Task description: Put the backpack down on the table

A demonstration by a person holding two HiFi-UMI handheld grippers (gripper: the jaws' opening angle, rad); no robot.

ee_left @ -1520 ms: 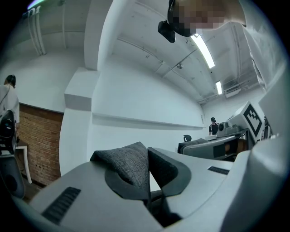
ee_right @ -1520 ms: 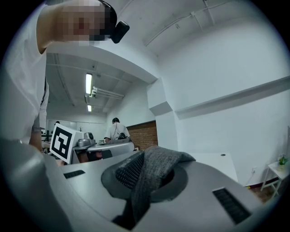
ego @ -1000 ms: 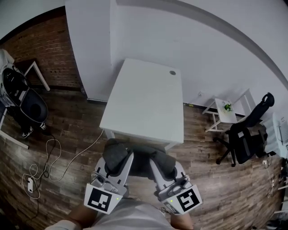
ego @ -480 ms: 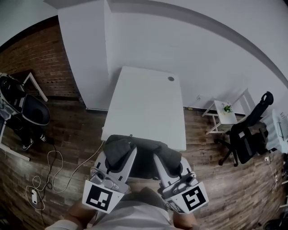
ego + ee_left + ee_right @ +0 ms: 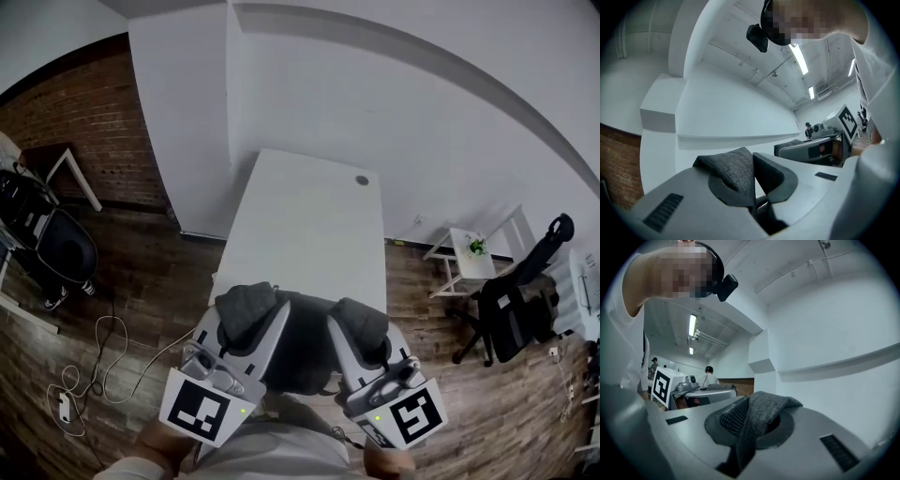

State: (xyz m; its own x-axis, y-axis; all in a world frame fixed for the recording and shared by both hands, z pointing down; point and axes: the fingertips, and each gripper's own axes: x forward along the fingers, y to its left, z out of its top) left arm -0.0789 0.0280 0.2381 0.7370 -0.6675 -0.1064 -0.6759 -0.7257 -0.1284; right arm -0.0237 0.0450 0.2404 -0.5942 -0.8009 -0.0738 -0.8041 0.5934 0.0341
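Left tool [image 5: 246, 314] and right tool [image 5: 364, 325] clamp the backpack [image 5: 302, 349] near the table [image 5: 309, 225].

All 3 views are fisheye: straight lines bow toward the edges and the corners fall to black. The head view is dim and muted, with the white surface [image 5: 309, 225] and wall [image 5: 375, 103] brightest, the floor [image 5: 122, 281] dark, and shadows soft. In both gripper views ceiling strip lights [image 5: 798, 54] [image 5: 692, 325] glare mildly. The nearest foreground is soft, the far room sharper.
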